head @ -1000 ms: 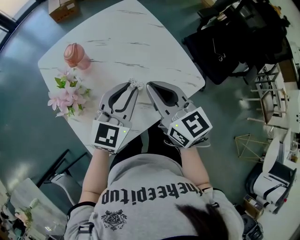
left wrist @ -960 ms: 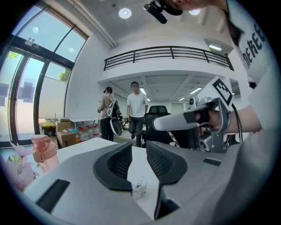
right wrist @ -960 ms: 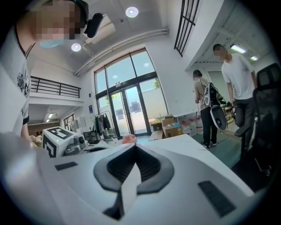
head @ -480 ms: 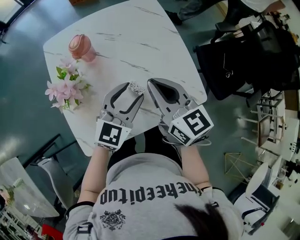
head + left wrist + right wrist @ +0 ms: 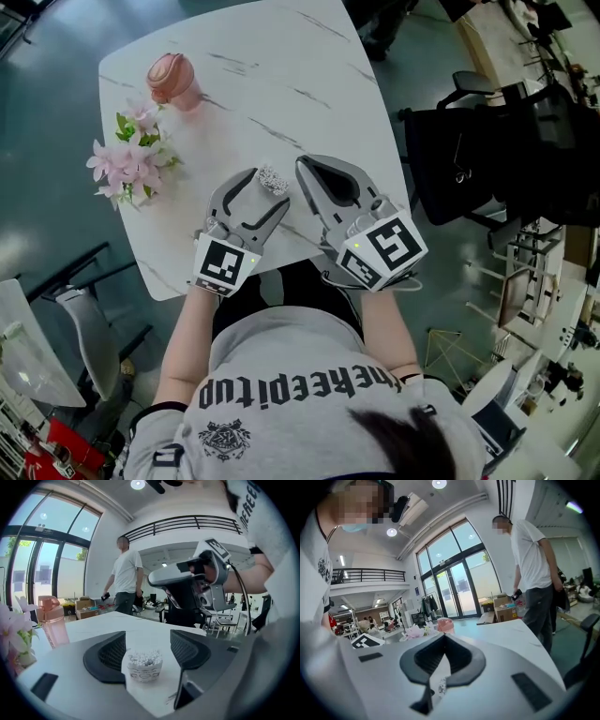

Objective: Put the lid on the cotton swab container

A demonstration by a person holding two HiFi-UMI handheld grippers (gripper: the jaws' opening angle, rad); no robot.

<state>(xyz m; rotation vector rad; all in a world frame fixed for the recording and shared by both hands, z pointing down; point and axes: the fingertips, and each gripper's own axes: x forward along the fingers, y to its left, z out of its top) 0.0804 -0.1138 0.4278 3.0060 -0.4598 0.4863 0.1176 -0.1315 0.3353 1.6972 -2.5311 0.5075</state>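
While the left gripper (image 5: pixel 149 645) rests low over the white marble table (image 5: pixel 281 75) with its jaws spread wide, the cotton swab container (image 5: pixel 144 664) stands straight ahead of it, in the gap between the two jaw tips. The small cup sits close beside the left pad and apart from the right pad, so nothing clamps it. Its long axis runs straight up, with white swab heads packed at an open top that has no lid. The right gripper (image 5: pixel 305 171) lies just to the right of the left one, its tip just beside the container, its jaws closed with the tips meeting. A small glinting bit (image 5: pixel 440 686) sits low in the slit behind those tips, too small to tell whether it is the lid. No lid shows clearly anywhere. The left gripper is the nearer, since it brackets the container, so the coming move likely turns on lowering a lid onto that open top from above. Compared with a second ago, the left jaws, then nearly pinched on the container, have just been opening and now stand off it. The container sits at the same spot ahead of the jaws, and the right gripper is closed as before.
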